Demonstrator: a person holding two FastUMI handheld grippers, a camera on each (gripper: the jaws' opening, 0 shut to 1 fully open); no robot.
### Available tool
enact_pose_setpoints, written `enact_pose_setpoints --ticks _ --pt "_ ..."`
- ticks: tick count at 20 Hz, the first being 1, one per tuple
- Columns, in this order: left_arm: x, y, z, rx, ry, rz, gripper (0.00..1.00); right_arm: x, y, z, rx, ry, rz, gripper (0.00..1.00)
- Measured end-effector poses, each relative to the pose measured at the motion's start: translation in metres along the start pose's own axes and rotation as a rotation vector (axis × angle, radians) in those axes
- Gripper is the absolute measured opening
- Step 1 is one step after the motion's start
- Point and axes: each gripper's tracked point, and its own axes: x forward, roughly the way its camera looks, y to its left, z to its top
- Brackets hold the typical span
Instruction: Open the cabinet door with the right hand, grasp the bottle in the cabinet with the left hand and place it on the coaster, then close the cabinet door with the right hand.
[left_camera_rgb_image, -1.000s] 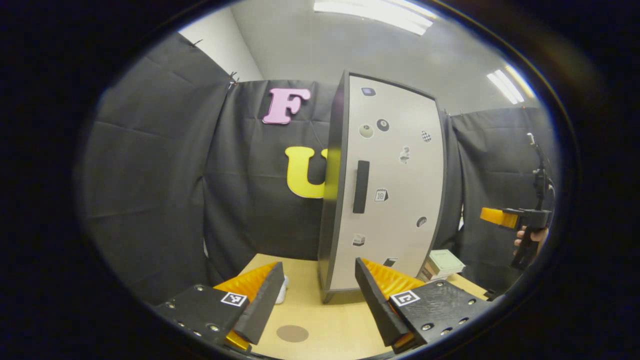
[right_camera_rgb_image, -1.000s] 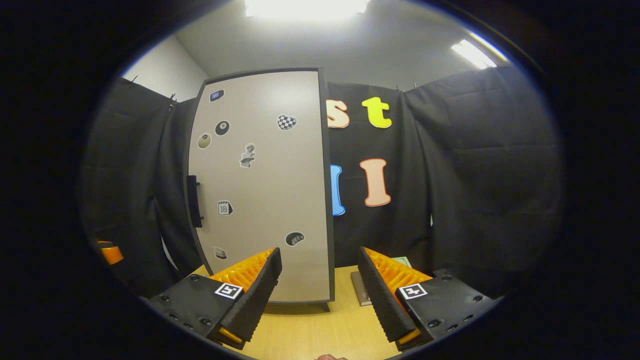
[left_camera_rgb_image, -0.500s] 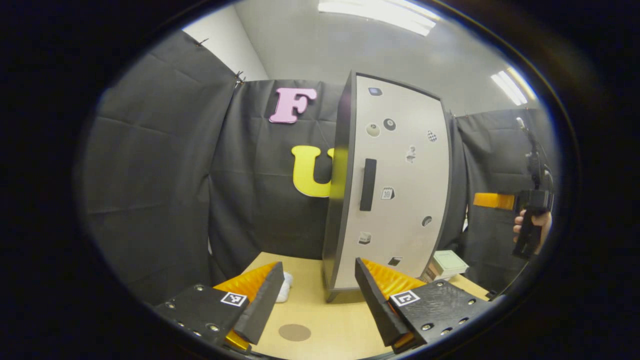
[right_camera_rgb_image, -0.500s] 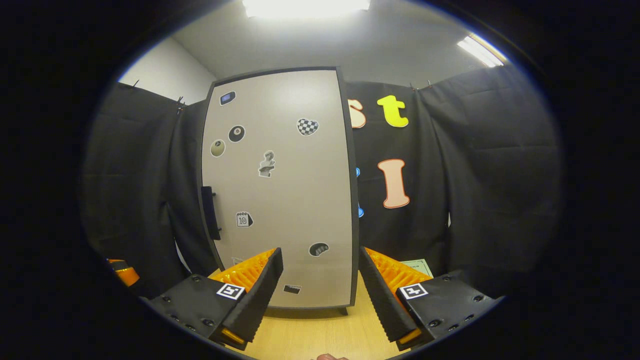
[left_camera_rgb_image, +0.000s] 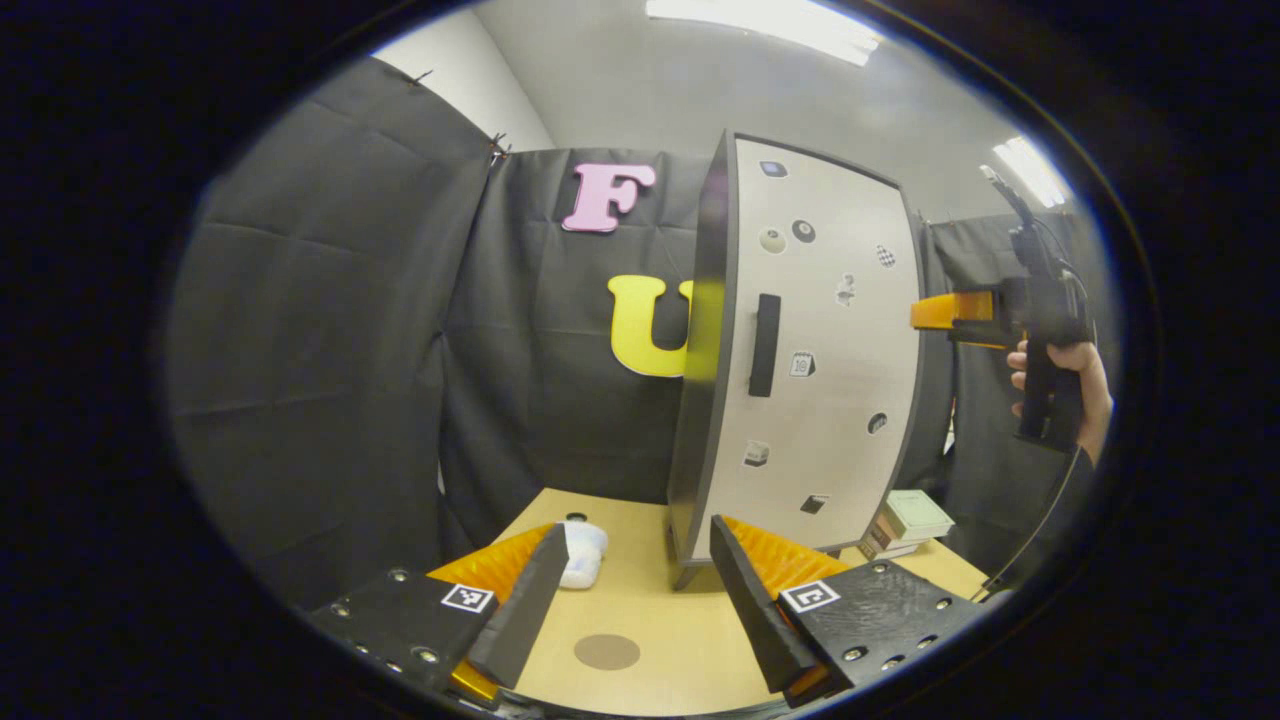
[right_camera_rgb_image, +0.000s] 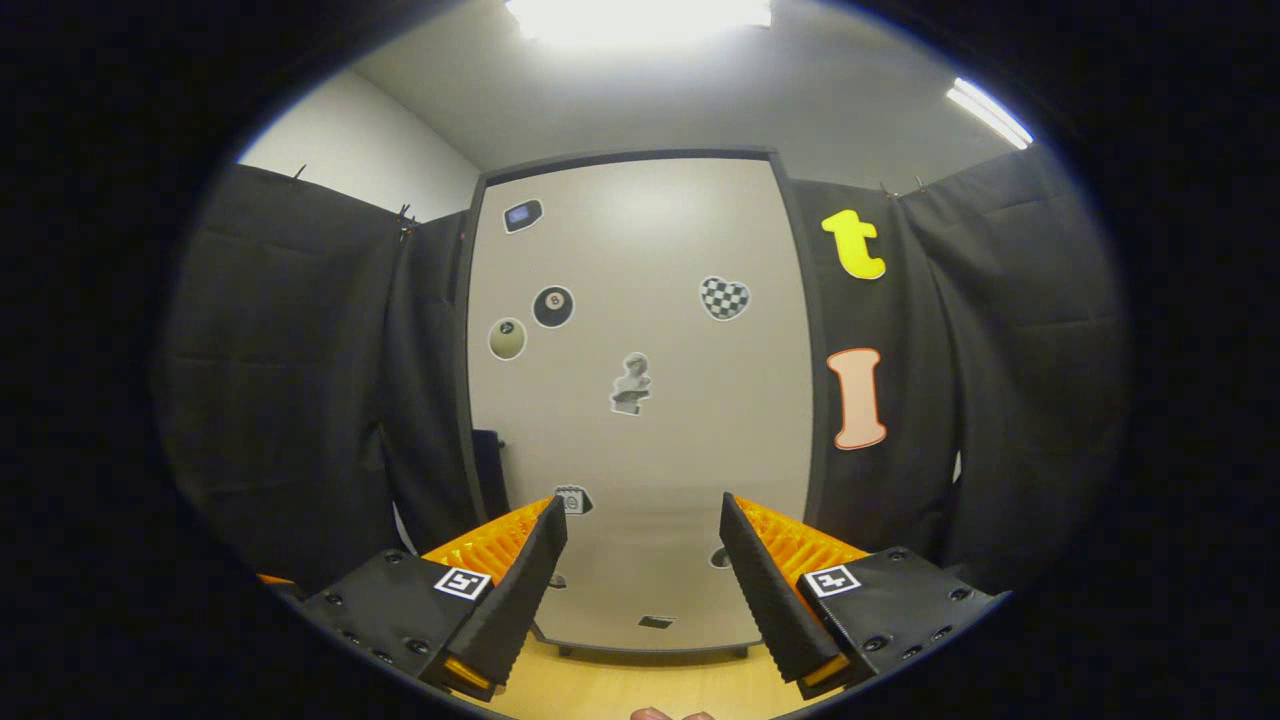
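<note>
Coaster (left_camera_rgb_image: 607, 651) lies on the tabletop (left_camera_rgb_image: 650, 610) between the spread, empty left tongs (left_camera_rgb_image: 632, 600). Cabinet door (left_camera_rgb_image: 815, 350) stands shut, hiding the bottle. Right tongs (right_camera_rgb_image: 640, 590), parted and empty, face it; opening has not begun, and they must reach the handle (left_camera_rgb_image: 764, 345).

The tabletop (left_camera_rgb_image: 650, 610) carries the cabinet (left_camera_rgb_image: 810, 340) ahead of the left gripper (left_camera_rgb_image: 630, 600), a coaster (left_camera_rgb_image: 607, 651) between its fingers, books (left_camera_rgb_image: 905, 520) to the right.
</note>
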Motion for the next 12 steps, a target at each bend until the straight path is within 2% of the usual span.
enact_pose_setpoints --ticks 6,12 --pt "-0.001 0.023 -0.014 0.011 0.010 0.051 0.88 0.042 0.059 0.013 0.019 -0.002 0.074 0.98" --pt "-0.004 0.043 -0.021 0.017 0.016 0.099 0.88 0.083 0.100 -0.001 0.029 0.024 0.095 0.98"
